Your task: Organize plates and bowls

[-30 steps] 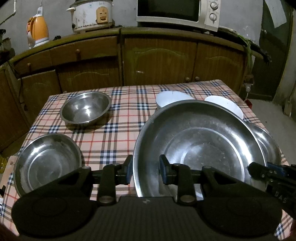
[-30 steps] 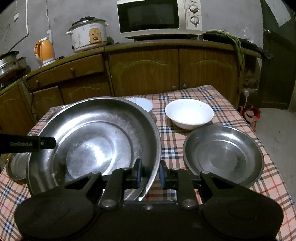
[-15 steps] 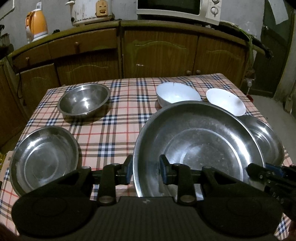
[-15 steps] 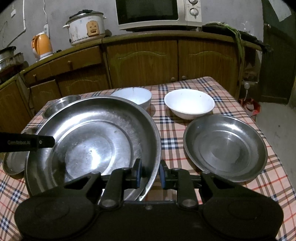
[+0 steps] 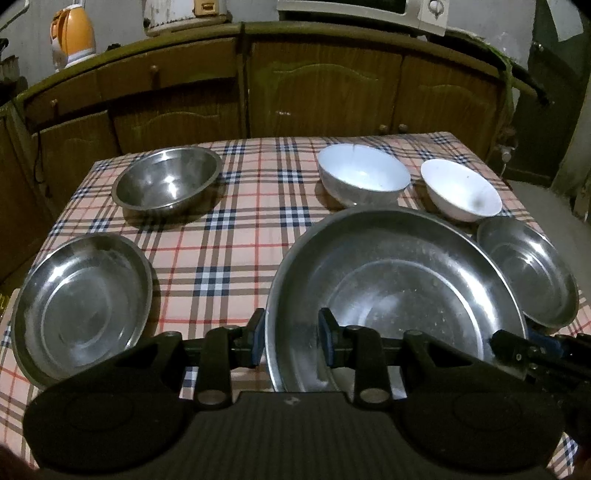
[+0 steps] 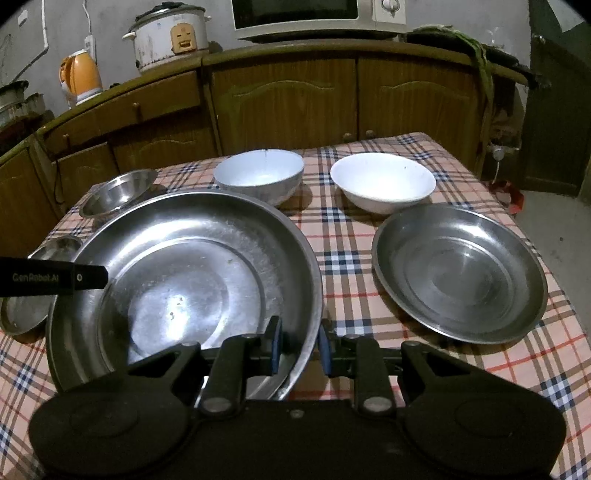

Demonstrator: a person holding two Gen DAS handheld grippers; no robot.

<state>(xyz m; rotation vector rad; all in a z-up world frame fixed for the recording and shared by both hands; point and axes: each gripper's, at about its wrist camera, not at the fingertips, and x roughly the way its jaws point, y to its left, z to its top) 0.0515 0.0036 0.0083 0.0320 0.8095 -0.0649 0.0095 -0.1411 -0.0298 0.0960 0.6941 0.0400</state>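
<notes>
Both grippers grasp the large steel basin (image 5: 399,295): the left gripper (image 5: 291,338) has its jaws clenched on the near left rim, the right gripper (image 6: 299,349) on the near right rim, at the surface's (image 5: 243,243) near edge.

A checked cloth (image 6: 343,254) in pink, navy and red covers the worktop. Behind its far edge stands a row of brown wooden cabinets (image 6: 288,99) with round knobs on the doors and drawers. On top of the cabinets, beyond the far left corner of the worktop, there is an orange kettle (image 6: 79,77). Beside it, to the right, stands a white rice cooker (image 6: 170,35), and further right a white microwave (image 6: 317,16) with a dark door. Beyond the far right corner is a dark door (image 6: 554,99).
</notes>
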